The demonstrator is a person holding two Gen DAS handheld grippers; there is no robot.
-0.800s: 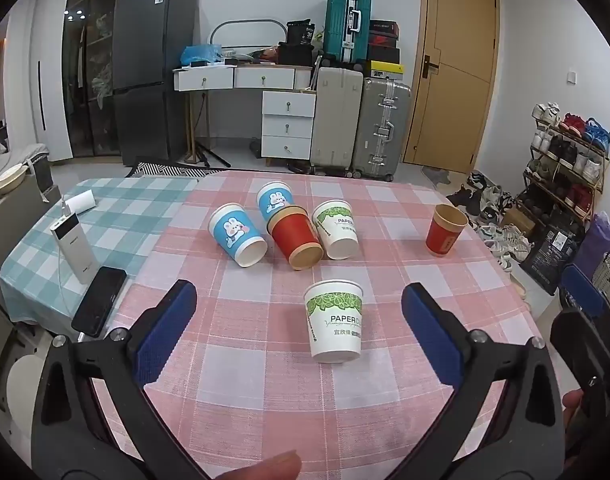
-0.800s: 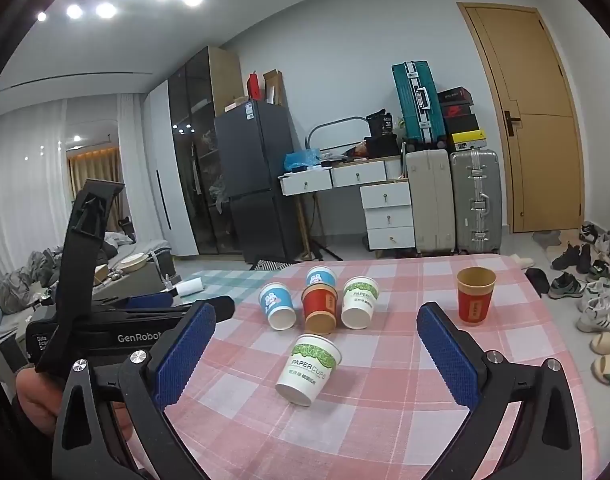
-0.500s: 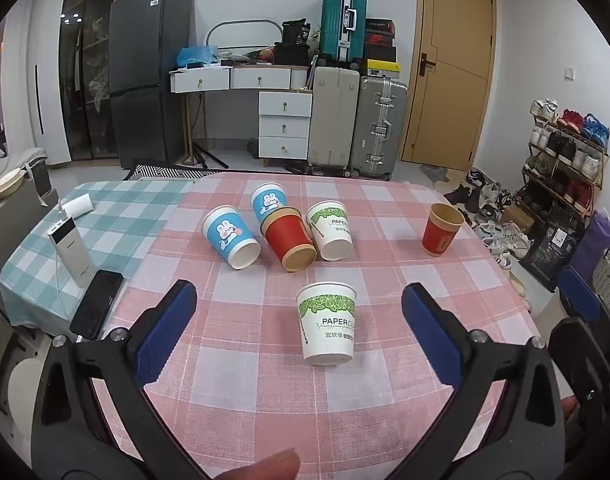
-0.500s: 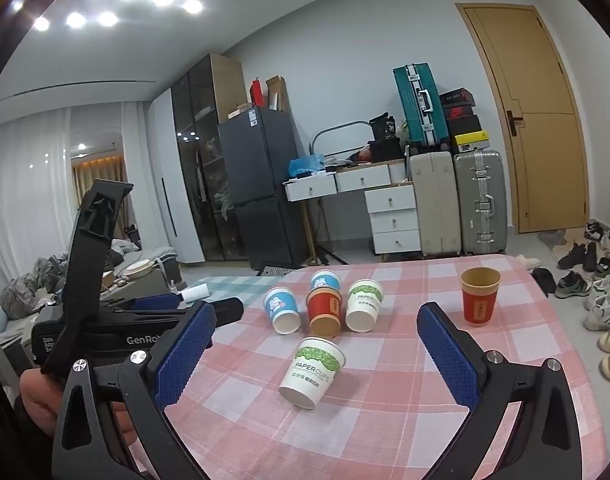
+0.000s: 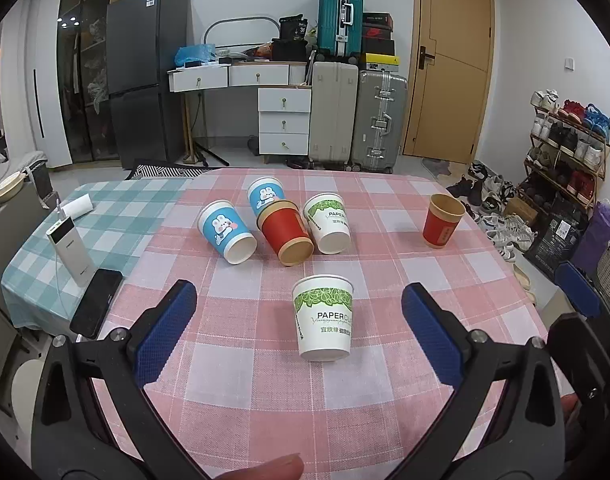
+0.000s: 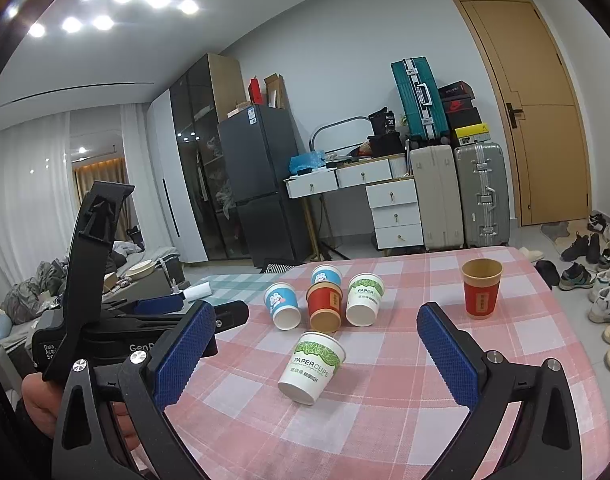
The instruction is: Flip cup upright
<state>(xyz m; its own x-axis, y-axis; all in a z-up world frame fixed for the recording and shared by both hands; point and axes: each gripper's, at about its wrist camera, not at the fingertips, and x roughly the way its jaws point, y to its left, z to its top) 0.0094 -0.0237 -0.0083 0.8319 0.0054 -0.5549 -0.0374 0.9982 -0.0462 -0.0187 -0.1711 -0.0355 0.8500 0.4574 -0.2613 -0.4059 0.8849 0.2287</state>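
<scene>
A white paper cup with green leaf print point(image 5: 324, 323) point(image 6: 312, 367) stands upright on the pink checked tablecloth point(image 5: 241, 376), between and just beyond my open left gripper point(image 5: 299, 324). Behind it lie several cups on their sides: a blue rabbit cup point(image 5: 226, 230), a red cup point(image 5: 285, 232), a white green-print cup point(image 5: 328, 223) and a second blue cup point(image 5: 265, 194). A red cup point(image 5: 441, 227) point(image 6: 481, 294) stands upright at the right. My right gripper point(image 6: 315, 356) is open and empty, above the table, with the left gripper's body point(image 6: 105, 320) at its left.
A power bank point(image 5: 71, 250), a black phone point(image 5: 96, 297) and a white roll point(image 5: 77, 205) lie on the green checked cloth at the left. Suitcases, drawers and a fridge stand behind the table. A shoe rack point(image 5: 565, 148) is at the right.
Both gripper views have shifted slightly. The near white cup sits a little closer between the left fingers. No cup has moved on the table.
</scene>
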